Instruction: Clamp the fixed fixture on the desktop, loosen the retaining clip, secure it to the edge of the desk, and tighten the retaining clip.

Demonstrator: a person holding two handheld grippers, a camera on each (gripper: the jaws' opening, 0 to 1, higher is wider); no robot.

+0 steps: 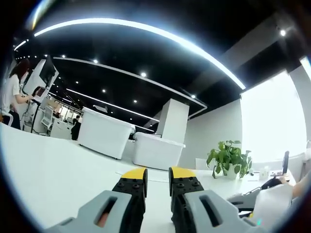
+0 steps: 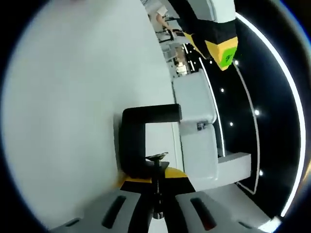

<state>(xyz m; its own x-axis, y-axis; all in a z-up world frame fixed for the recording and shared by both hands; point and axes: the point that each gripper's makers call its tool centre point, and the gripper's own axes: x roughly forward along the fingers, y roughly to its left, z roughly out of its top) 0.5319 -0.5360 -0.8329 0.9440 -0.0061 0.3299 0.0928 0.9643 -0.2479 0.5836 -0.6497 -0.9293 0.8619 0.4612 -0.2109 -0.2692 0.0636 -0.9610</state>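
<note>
A black C-shaped clamp fixture (image 2: 141,138) lay on the white desktop (image 2: 63,107) in the right gripper view, its threaded screw (image 2: 156,187) running down between the jaws of the right gripper (image 2: 156,177), which were closed on that screw. In the left gripper view, the left gripper (image 1: 158,177) hovered over the desk with its yellow-tipped jaws slightly parted, gripping nothing. A potted plant (image 1: 229,158) stood beyond, with white partitions (image 1: 104,131) farther back.
</note>
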